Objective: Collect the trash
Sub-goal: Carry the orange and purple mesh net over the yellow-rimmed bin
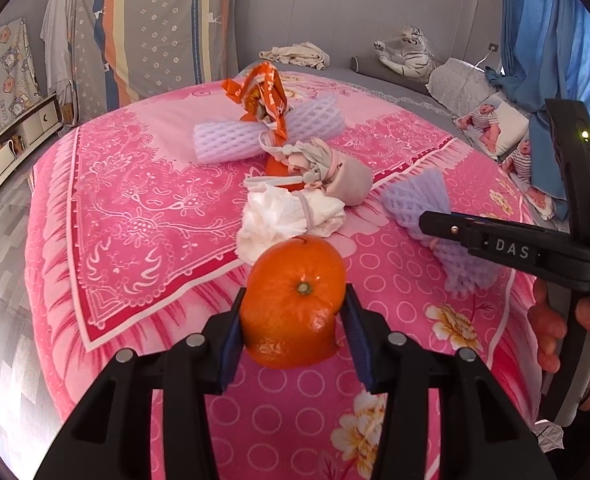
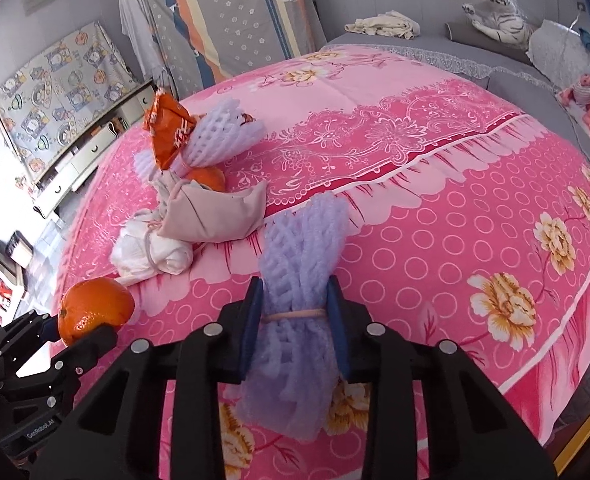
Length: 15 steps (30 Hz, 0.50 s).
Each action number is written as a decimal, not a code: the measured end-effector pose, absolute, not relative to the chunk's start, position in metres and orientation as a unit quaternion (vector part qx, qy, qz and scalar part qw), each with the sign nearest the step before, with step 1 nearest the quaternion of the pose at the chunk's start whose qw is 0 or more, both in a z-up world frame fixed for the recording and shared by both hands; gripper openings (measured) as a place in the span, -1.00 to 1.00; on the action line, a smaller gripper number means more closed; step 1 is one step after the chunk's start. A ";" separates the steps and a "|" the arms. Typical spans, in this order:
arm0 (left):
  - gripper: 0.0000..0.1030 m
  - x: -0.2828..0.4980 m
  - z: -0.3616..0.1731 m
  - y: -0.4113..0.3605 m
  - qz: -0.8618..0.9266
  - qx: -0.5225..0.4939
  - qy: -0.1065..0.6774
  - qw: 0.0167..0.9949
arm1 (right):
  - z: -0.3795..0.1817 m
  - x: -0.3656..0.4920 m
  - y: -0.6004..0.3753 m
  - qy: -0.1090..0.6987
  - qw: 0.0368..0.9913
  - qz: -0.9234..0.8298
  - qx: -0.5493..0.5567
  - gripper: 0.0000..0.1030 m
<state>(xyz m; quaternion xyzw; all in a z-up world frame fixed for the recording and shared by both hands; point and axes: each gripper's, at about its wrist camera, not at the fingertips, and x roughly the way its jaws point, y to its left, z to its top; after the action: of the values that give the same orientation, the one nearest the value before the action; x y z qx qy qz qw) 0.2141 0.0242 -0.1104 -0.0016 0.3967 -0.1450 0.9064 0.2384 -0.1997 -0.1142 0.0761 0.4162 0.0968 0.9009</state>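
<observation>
Your right gripper (image 2: 293, 320) grips the purple foam net (image 2: 295, 280) (long axis near-to-far, fanned end far); left gripper (image 1: 293, 312) clamps an orange (image 1: 293, 308), stem facing you.

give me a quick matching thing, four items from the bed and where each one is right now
Items:
1. orange
2. purple foam net
3. orange wrapper
4. white tissue wad

Places:
A. propped on the white foam net
B. in the right tongs
C. lying on the pink blanket
D. in the left tongs

Pairs: 1-D, 2-B, 3-A, 4-C
</observation>
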 end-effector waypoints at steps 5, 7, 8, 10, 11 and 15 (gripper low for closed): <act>-0.17 0.203 -0.099 0.030 -0.144 -0.007 0.384 0.912 | -0.100 0.227 -0.209 0.401 0.906 0.098 0.090 -0.42; -0.17 0.198 -0.094 0.032 -0.144 -0.010 0.379 0.914 | -0.092 0.220 -0.213 0.393 0.909 0.102 0.096 -0.42; -0.17 0.195 -0.091 0.033 -0.144 -0.011 0.375 0.916 | -0.088 0.217 -0.214 0.389 0.910 0.104 0.099 -0.42; -0.17 0.190 -0.086 0.033 -0.145 -0.012 0.368 0.918 | -0.079 0.210 -0.217 0.381 0.912 0.112 0.105 -0.42; -0.17 0.188 -0.082 0.033 -0.145 -0.012 0.364 0.920 | -0.076 0.207 -0.217 0.378 0.912 0.115 0.107 -0.42; -0.17 0.176 -0.069 0.030 -0.148 -0.015 0.350 0.925 | -0.063 0.195 -0.220 0.366 0.916 0.125 0.110 -0.42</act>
<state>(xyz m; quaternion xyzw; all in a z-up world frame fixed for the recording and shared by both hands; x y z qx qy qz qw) 0.1761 0.0304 -0.0694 -0.0145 0.3497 -0.1478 0.9250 0.1946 -0.2196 -0.0629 0.1101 0.3660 0.1248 0.9156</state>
